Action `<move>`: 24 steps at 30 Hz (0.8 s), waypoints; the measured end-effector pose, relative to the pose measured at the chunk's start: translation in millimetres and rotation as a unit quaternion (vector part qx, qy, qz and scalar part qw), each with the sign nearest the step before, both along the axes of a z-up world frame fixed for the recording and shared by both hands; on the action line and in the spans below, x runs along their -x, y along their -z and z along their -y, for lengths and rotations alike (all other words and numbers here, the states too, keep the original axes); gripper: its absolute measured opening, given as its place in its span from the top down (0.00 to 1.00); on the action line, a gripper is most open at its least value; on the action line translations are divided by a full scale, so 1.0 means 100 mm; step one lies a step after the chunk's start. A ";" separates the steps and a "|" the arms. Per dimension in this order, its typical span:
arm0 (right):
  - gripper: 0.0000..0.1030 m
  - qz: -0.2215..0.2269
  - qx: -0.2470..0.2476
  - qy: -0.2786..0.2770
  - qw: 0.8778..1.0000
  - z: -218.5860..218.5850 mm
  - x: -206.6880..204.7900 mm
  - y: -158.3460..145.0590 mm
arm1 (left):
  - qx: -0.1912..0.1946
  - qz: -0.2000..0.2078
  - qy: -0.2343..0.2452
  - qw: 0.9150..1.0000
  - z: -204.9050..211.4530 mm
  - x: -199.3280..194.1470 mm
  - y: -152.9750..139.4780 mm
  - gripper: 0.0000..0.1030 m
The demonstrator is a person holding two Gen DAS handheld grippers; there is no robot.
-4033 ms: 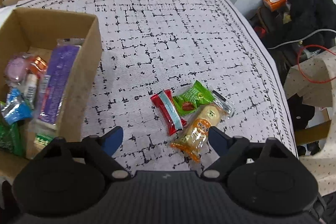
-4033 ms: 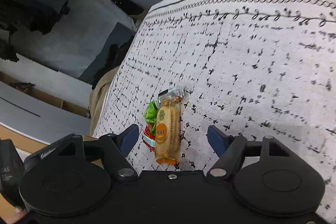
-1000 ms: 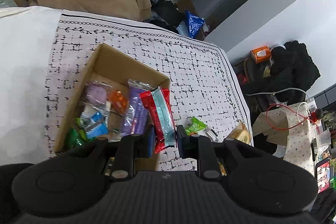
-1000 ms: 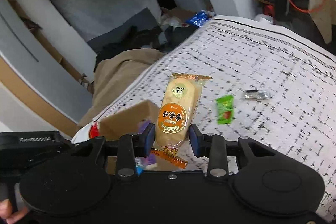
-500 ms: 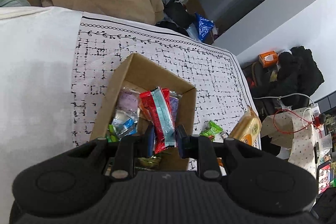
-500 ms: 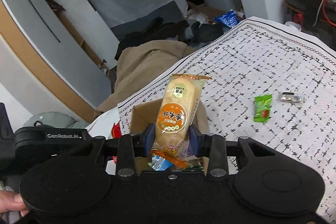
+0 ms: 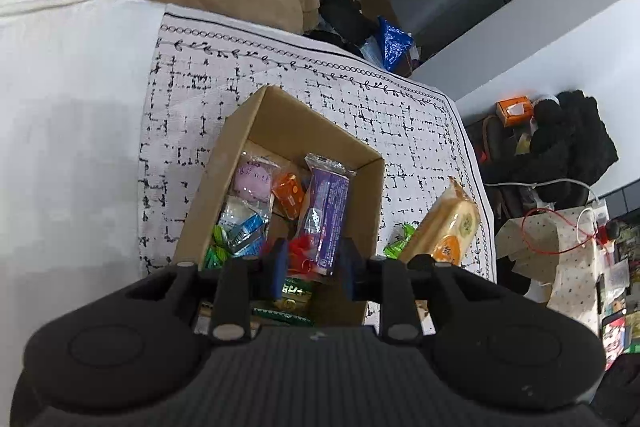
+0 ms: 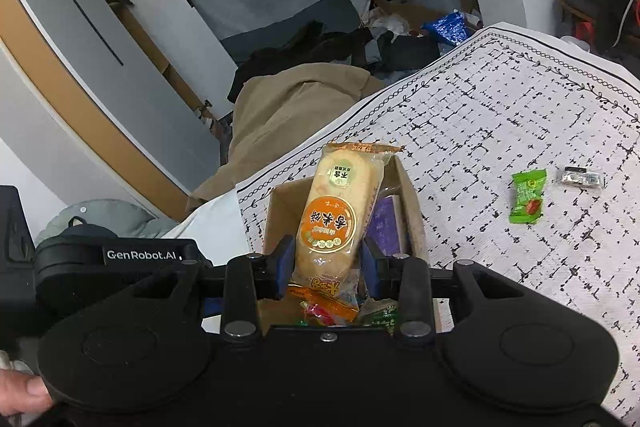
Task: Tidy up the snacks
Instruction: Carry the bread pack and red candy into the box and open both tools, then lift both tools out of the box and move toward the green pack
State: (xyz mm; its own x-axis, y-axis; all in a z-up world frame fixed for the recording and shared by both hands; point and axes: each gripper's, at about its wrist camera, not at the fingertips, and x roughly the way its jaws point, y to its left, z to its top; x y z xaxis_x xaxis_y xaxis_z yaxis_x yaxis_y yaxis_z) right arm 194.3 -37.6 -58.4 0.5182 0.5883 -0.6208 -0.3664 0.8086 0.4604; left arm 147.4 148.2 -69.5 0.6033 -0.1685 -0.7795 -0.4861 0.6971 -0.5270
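With the left gripper [image 7: 313,269] opening its jaws over the cardboard box [image 7: 360,163], whose far wall nears the cloth's far edge, the right gripper [image 8: 326,269], clamping the rice-cracker pack [image 8: 340,215], should centre over the box before letting go.

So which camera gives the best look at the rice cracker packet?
The right wrist view: the rice cracker packet fills the centre, label facing the camera, clamped in the right gripper over the box. The left wrist view shows it small and angled, at the right.
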 end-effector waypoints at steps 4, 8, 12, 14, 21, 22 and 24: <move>0.64 -0.002 -0.006 -0.007 1.000 -0.03 0.00 0.02 | -0.006 -0.005 -0.009 1.000 -0.02 0.03 0.00 0.71; 0.49 0.000 -0.015 -0.017 1.000 -0.01 0.01 0.02 | -0.011 -0.008 -0.011 1.000 -0.02 0.03 -0.02 0.68; 0.47 -0.002 -0.012 -0.001 1.000 0.11 0.00 0.02 | -0.025 -0.007 -0.014 1.000 0.02 0.02 -0.05 0.52; 0.46 -0.007 -0.013 0.008 1.000 0.20 -0.02 0.04 | -0.031 -0.007 -0.014 0.999 0.05 0.01 -0.06 0.46; 0.39 -0.010 -0.018 0.048 0.999 0.63 -0.07 0.09 | -0.045 -0.007 -0.001 0.999 0.25 -0.07 -0.08 0.25; 0.39 -0.010 -0.020 0.054 0.998 0.70 -0.08 0.09 | -0.047 -0.004 0.006 0.999 0.30 -0.09 -0.09 0.23; 0.37 -0.010 -0.021 0.065 0.998 0.82 -0.11 0.10 | -0.051 -0.002 0.013 0.999 0.38 -0.11 -0.09 0.20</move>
State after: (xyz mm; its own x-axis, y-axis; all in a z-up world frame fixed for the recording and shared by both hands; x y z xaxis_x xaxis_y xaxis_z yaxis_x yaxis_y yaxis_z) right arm 204.8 -119.5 -68.7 0.5795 0.5434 -0.6074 -0.2509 0.8280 0.5014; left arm 158.4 110.5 -60.2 0.5965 -0.1035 -0.7959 -0.4698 0.7590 -0.4508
